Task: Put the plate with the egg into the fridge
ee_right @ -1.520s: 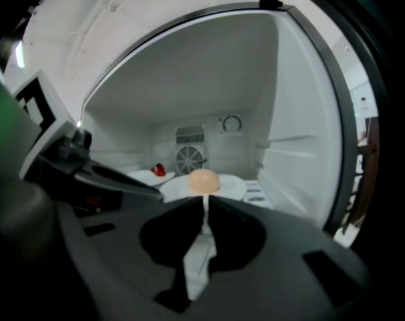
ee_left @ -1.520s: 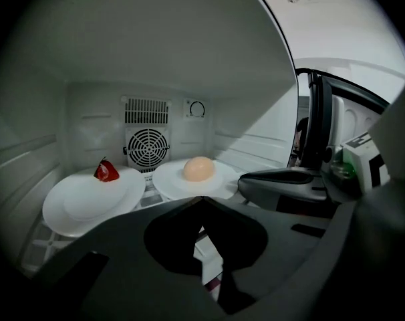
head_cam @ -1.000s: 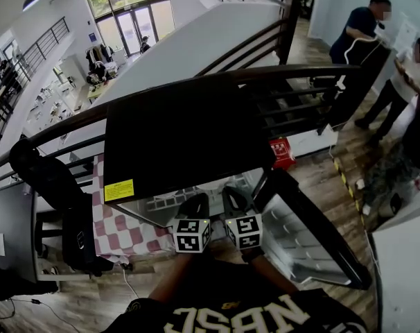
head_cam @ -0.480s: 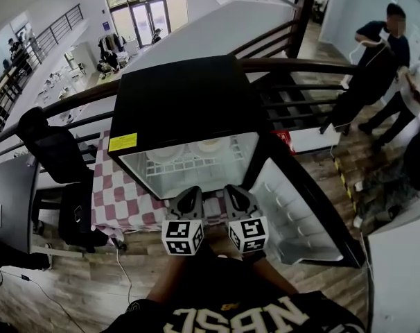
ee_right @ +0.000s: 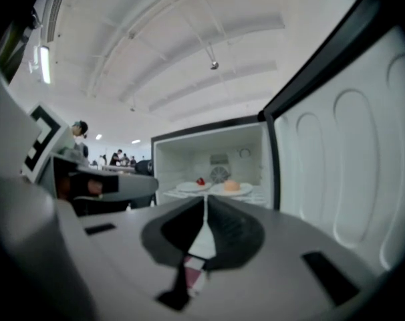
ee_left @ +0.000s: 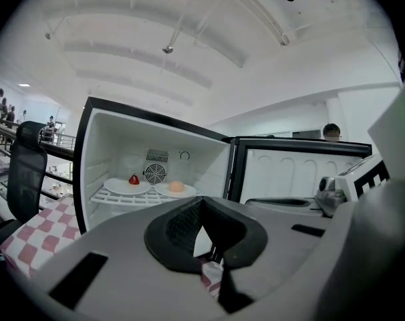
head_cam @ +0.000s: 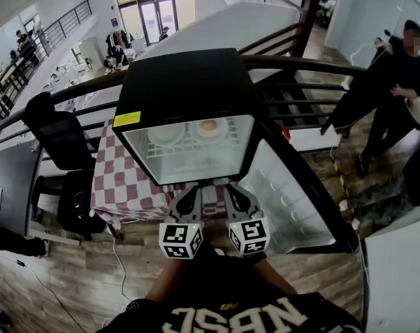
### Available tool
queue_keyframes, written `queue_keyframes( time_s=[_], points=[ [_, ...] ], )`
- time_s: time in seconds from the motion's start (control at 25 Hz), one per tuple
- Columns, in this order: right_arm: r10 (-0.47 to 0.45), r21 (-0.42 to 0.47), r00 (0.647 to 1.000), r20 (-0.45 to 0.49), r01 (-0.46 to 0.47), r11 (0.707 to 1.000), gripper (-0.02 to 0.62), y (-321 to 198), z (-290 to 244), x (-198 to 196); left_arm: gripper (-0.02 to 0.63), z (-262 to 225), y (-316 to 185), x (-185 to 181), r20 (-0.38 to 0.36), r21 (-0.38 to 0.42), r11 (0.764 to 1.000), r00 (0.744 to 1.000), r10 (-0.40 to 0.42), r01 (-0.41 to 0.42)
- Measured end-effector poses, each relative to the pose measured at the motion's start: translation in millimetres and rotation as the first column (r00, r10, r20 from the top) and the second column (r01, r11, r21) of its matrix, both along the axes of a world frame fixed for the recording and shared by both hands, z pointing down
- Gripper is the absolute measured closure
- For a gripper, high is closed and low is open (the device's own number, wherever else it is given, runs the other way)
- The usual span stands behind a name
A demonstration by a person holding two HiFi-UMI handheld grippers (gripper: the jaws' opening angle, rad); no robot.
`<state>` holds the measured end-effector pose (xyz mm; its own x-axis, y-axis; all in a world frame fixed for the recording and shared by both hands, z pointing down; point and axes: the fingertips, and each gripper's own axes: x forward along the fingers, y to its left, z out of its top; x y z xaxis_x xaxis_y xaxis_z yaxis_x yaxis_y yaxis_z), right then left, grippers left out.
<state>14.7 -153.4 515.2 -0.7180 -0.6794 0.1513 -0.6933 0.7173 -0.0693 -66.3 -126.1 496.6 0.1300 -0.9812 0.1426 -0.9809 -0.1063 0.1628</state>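
Note:
A black mini fridge (head_cam: 186, 89) stands with its door (head_cam: 287, 189) swung open to the right. On its wire shelf lies a white plate with the egg (head_cam: 208, 127), and left of it a second white plate (head_cam: 166, 133). The left gripper view shows the egg plate (ee_left: 176, 188) next to a plate with a small red item (ee_left: 127, 185); the right gripper view shows the same egg plate (ee_right: 231, 188). My left gripper (head_cam: 191, 193) and right gripper (head_cam: 232, 191) hang side by side below the fridge opening, apart from it. Both are shut and hold nothing.
The fridge sits on a table with a red-and-white checked cloth (head_cam: 120, 179). A black office chair (head_cam: 54, 141) stands to the left. A dark railing (head_cam: 293, 64) runs behind the fridge, and a person (head_cam: 397, 96) stands at the right on the wooden floor.
The head view has shifted: the fridge's black top hid the inside before, and now the shelf and both plates show. Both grippers stay shut and side by side, slightly lower in the picture.

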Motion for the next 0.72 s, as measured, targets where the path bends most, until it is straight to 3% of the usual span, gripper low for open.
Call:
queue_keyframes(
  time_s=[0.72],
  points=[
    [0.001,0.026,1.0,0.028,-0.001,1.0,0.565,8.8,-7.3,-3.0,0.585,-4.9,20.1,-7.2,-0.005,0.046,0.999,1.0,-0.027,0.027]
  ],
)
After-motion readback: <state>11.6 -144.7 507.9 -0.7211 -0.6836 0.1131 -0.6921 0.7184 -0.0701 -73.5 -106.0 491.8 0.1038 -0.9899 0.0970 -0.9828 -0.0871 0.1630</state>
